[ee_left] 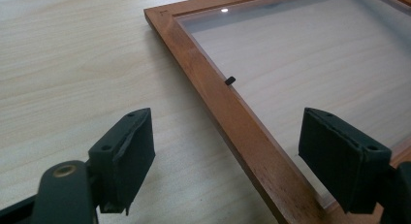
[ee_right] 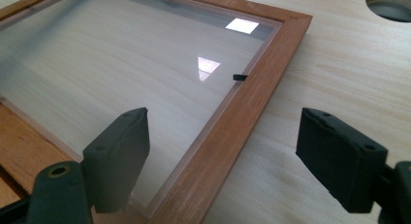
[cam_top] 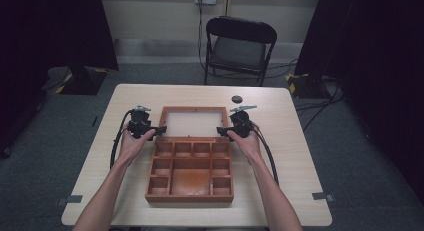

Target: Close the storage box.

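Wooden box (cam_top: pixel 190 173) sits mid-table (cam_top: pixel 280 141), its glazed lid (cam_top: pixel 193 122) swung open and lying flat on the far side. Left gripper (cam_top: pixel 156 131) jaws spread, straddling the lid's left frame rail (ee_left: pixel 228 120), pads clear of it. Right gripper (cam_top: pixel 222 132) jaws spread too, straddling the right frame rail (ee_right: pixel 242 112), not pinching.

left tool (cam_top: pixel 159 130): black, screwed pads | right tool (cam_top: pixel 220 131): black, grey plate, black cable | forearms bare
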Available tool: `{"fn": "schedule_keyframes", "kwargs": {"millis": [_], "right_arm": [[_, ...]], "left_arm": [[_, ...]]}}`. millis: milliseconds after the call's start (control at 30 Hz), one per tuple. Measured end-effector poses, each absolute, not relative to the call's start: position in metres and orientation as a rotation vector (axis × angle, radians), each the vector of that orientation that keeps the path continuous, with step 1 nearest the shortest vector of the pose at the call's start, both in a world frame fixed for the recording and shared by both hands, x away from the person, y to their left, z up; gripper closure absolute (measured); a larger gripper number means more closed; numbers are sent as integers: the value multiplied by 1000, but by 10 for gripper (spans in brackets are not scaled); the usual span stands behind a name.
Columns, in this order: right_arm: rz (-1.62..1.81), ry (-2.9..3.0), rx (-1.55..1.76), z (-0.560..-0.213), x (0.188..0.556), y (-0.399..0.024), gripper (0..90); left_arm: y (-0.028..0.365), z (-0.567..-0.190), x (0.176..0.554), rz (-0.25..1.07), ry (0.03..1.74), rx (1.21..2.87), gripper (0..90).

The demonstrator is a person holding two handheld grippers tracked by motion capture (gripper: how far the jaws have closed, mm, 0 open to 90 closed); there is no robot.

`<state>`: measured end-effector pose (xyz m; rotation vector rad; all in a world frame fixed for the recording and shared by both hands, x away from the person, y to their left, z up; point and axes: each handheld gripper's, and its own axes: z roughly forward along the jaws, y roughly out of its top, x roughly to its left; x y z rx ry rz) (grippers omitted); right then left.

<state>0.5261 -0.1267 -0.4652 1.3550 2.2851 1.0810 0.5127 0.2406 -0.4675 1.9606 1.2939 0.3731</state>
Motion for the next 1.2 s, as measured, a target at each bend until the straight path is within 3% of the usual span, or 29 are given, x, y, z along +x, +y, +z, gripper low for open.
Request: {"fn": "schedule_keyframes", "kwargs": {"millis": [300,1133,1200], "right_arm": [[1117,2282,1382,-468,524,-124,181],[1347,2329,1591,-487,535,-128,123],[1368,2339,1592,-487,536,-129,155]], "left_arm": [[237,-465,510,348,1267,1982,255],[241,-471,516,210,1301,1935,217],[242,-471,516,194,1297,1933,217]]}}
